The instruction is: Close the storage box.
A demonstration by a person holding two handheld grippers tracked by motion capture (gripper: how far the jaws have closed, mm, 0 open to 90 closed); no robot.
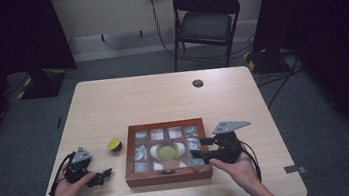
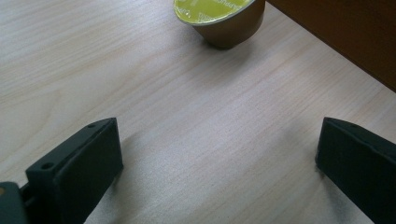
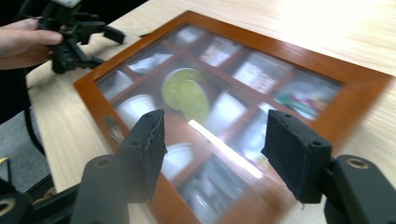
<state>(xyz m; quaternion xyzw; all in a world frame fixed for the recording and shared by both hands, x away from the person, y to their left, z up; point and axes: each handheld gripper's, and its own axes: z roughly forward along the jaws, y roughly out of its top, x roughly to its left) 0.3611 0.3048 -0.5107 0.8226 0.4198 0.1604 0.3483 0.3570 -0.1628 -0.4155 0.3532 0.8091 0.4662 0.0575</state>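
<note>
- Two hand-held grippers are at work: the right hand-held gripper (image 1: 200, 148) hovers over the right side of the wooden box (image 1: 137, 179) with its jaws apart and nothing between them.
- Left hand-held gripper (image 1: 102, 176) rests low over the table (image 1: 162, 94) left of the box, jaws spread wide and empty.
- Beyond the left one, a green-topped capsule (image 2: 219, 21) lies tipped on its side on the table, just beside the box's left wall and apart from it.
- Inside the box, under a glass lid (image 3: 261, 79), a second green capsule (image 1: 167, 152) sits on top of the central compartments among white ones.
- Judging by its look, the loose capsule is light, thin-walled and easily dented, and its tapered, smooth side could slip; it seems best taken across the body just under the rim, with a gentle squeeze.
- Glass in the lid looks fragile, so the wooden frame is the safer place to hold.
</note>
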